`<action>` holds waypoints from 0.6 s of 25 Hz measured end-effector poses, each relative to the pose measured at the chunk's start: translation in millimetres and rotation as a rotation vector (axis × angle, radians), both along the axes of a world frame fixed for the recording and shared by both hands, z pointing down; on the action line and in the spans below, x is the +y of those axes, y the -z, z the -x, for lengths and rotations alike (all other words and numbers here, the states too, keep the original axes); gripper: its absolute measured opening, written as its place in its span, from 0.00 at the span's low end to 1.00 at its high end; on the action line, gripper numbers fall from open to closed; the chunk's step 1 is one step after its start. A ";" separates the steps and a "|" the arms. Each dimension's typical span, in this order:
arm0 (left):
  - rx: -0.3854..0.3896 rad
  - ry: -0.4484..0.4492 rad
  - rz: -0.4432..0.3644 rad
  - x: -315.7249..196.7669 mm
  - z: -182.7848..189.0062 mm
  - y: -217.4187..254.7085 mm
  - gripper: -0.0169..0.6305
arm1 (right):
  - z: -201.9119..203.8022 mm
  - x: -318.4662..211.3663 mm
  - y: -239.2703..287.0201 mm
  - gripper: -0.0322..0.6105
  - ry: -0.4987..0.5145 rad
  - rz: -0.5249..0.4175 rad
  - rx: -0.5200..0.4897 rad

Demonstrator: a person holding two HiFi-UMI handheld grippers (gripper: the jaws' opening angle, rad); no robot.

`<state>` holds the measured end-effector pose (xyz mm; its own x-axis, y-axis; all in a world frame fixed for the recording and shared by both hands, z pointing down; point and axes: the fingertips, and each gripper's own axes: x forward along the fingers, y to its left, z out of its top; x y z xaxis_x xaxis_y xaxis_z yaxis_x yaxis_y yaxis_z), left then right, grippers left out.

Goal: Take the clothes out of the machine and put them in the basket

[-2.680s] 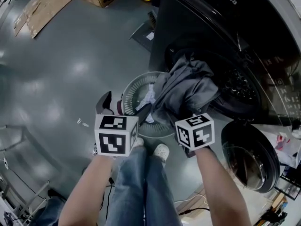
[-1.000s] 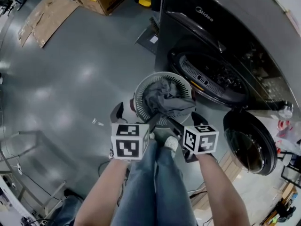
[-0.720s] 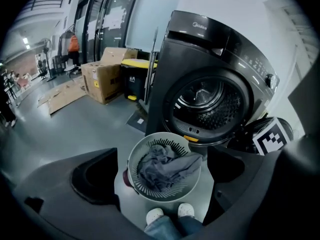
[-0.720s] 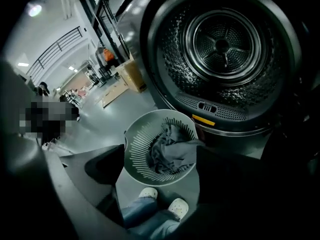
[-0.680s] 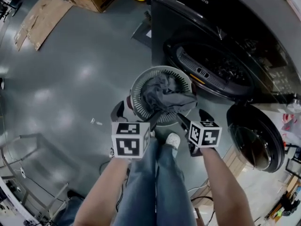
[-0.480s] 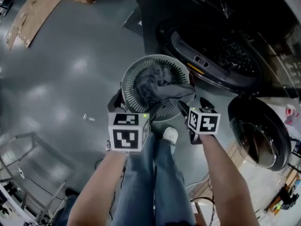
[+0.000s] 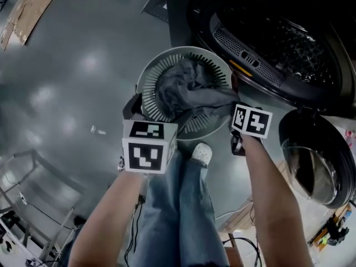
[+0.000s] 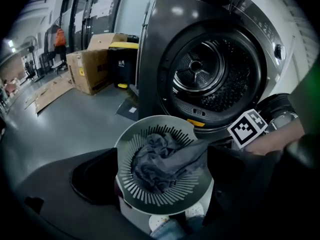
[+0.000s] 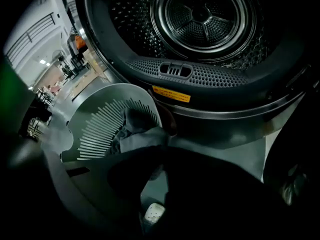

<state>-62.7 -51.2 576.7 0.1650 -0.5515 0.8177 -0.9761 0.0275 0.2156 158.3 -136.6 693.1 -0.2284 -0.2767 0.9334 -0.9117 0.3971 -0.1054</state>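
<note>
The right hand-held gripper (image 9: 157, 139), jaws just closing, pinches the crumpled grey garment (image 7: 186, 93) trailing over the round white slatted basket (image 7: 149, 85), probably to tuck it in; the left hand-held gripper (image 8: 162, 181) gapes empty.

The laundry basket (image 8: 131, 146) sits on the floor just ahead of and below the left gripper (image 8: 162, 156), framed between its spread jaws, with a crumpled garment (image 8: 152, 166) inside. One fold runs over the rim toward the right gripper (image 9: 161, 143), whose jaws have just been closing and seem to pinch its edge. The front-loading machine (image 8: 150, 59) stands beyond both grippers, directly behind the basket. Its open door (image 7: 314, 166) hangs right of the right gripper. A cardboard box (image 8: 90, 69) stands far left.
</note>
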 end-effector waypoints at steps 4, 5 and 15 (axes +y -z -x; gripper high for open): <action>-0.002 0.012 0.006 2.4 8.3 3.3 0.90 | 2.7 1.3 20.0 0.08 -0.007 -0.032 -0.033; -0.001 0.016 0.004 2.7 10.5 6.2 0.90 | 7.8 3.8 27.1 0.08 0.020 -0.047 -0.047; 0.010 0.101 -0.024 21.4 33.8 74.4 0.89 | 118.4 60.0 128.5 0.08 0.227 -0.051 -0.379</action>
